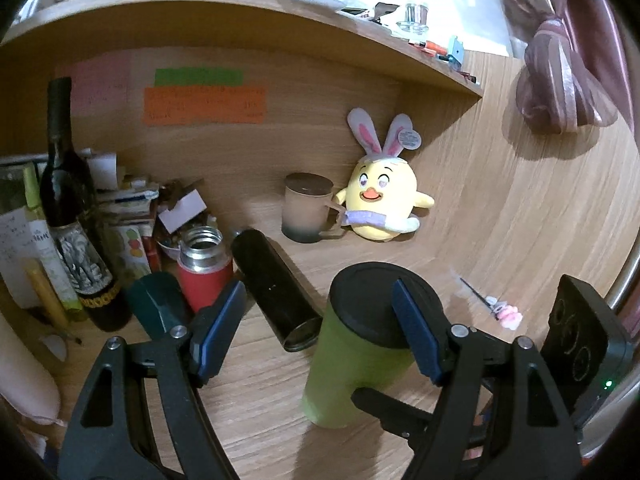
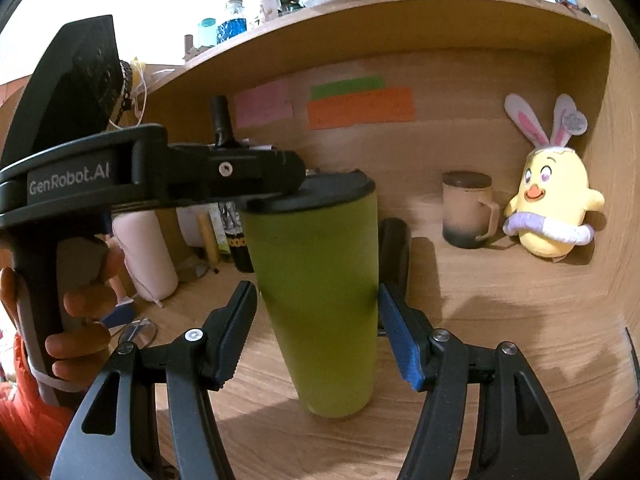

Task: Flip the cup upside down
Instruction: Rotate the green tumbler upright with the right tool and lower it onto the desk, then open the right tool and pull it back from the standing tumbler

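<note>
1. Matte lime-green tapered tumbler with a black plastic lid [image 2: 316, 304] stands upright on the wooden desk [image 2: 500, 312], lid on top; it is the landmark below.
2. Right wrist view only: the left gripper [image 2: 276, 178] seen from the side, reaching level over the tumbler's lid from the left, its tips touching or just over the lid. Bare fingers [image 2: 76, 304] wrap its black handle left of the tumbler. "GenRobot.AI" is printed on its body.
3. Left wrist view only: behind-left of the tumbler [image 1: 360, 344] a red steel flask with an open mouth [image 1: 204, 268], a black cylinder lying on its side [image 1: 276, 288], and a dark wine bottle [image 1: 68, 216].
4. Left gripper [image 1: 318, 330]: fingers spread wide. The right blue pad [image 1: 414, 330] lies over the lid; the left pad is well off to the left.
5. Right gripper [image 2: 316, 332]: fingers apart, straddling the tumbler's body low down. The right blue pad [image 2: 394, 332] is at the wall; I cannot tell if it touches. The left pad has a gap.
6. Both views: a frosted mug with a brown lid [image 2: 468, 210] and a yellow plush chick with bunny ears [image 2: 554, 208] sit behind-right of the tumbler.
</note>
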### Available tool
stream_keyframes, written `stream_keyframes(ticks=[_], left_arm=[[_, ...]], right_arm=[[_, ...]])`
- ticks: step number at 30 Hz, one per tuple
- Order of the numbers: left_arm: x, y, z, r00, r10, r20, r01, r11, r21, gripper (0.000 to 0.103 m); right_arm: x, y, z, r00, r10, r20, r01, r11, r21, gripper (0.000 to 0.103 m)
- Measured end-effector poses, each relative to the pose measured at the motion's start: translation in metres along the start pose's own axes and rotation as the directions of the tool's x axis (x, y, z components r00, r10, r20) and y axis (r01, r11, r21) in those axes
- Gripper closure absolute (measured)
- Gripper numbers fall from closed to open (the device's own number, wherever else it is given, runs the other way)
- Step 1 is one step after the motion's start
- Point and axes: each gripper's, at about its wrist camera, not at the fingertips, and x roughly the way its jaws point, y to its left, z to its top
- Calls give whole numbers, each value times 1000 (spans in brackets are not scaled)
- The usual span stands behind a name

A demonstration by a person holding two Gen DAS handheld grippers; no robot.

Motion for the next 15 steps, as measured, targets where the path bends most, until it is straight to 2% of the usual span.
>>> stream_keyframes(ticks=[9, 15], left_arm=[[-27, -11, -15, 995, 80, 56, -82, 996, 29, 27], [-55, -16, -38, 984, 144, 101, -148, 988, 32, 17]], right_arm=[[-18, -2, -2, 1000, -18, -4, 18, 1000, -11, 43], [-44, -1, -3, 999, -44, 20, 44, 999, -19, 31]])
